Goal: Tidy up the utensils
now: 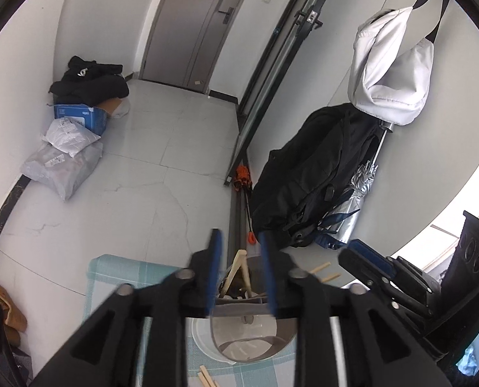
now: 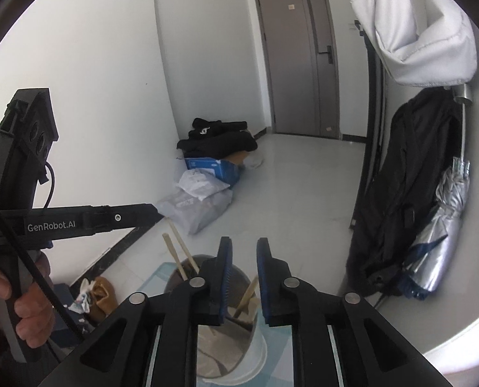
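Observation:
A round utensil holder (image 1: 204, 338) with a grey insert stands on a teal checked cloth (image 1: 117, 271). My left gripper (image 1: 239, 233) hangs just above it, open, and a wooden utensil (image 1: 241, 269) rises between the blue pads without touching them. Two chopstick ends (image 1: 323, 272) poke out to its right, beside my right gripper (image 1: 365, 254). In the right wrist view my right gripper (image 2: 244, 240) is open over the same holder (image 2: 255, 351), with a wooden stick (image 2: 249, 293) loose in the gap. Two chopsticks (image 2: 178, 254) lean out on the left. A hand (image 2: 29, 306) holds the left gripper (image 2: 149, 211).
Loose chopsticks (image 1: 207, 377) lie on the cloth near the front edge. On the floor beyond are grey parcels (image 1: 62, 167) and a blue box (image 1: 81, 117) under black clothes. A black bag (image 1: 313, 174) and a silver umbrella (image 1: 355, 200) lean against the right wall.

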`<state>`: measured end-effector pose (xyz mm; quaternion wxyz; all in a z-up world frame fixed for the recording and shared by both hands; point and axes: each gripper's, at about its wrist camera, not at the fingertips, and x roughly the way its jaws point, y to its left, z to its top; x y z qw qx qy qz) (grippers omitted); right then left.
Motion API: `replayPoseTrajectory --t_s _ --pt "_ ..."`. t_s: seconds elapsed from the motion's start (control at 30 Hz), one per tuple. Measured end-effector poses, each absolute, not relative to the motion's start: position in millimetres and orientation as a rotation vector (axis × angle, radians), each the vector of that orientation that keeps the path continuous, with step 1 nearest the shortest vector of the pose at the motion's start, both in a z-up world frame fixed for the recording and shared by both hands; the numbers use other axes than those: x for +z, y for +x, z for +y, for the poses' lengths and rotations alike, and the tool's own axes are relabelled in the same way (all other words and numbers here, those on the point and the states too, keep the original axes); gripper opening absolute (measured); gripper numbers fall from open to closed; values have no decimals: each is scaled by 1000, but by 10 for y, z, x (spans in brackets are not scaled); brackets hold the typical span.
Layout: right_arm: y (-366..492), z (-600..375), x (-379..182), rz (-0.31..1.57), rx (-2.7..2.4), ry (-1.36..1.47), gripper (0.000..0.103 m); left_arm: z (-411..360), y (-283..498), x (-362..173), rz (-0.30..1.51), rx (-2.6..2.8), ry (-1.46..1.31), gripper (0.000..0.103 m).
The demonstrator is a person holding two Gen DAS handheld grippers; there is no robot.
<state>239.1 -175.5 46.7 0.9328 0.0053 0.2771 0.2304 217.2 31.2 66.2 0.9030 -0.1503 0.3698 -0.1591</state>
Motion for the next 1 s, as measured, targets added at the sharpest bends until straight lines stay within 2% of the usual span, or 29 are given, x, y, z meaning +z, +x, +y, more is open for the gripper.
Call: replayPoseTrajectory --t_s 0.07,0.13,0.2,0.27,0.33,0.47,0.53,0.73,0.87,0.93,1.0 --pt "2300 -1823 500 557 462 34 26 353 2087 702 737 -290 -324 54" --pt "2222 -1884 542 555 445 49 31 396 1990 756 707 -258 -333 56" --pt "2135 -1918 582 549 434 46 31 418 1903 807 692 -221 -327 57" --pt "2025 -1947 634 539 422 44 34 442 1820 841 681 -186 -322 67" --pt "1914 -1985 677 530 421 60 45 466 1702 870 661 -162 -321 73" --pt "1645 -2016 742 502 422 83 54 473 1485 893 637 -131 -307 80" --pt "1523 -1999 753 489 419 84 62 465 1377 895 632 -122 -292 81" --pt "1143 -1970 702 465 405 118 68 444 1039 851 611 -94 -274 82" --pt "943 -1953 624 458 389 122 71 481 865 793 593 -69 -267 88" --pt "832 -1949 586 444 384 120 78 479 797 749 593 -59 -249 88" --pt "737 -1939 550 434 392 120 80 482 735 697 596 -58 -238 88"
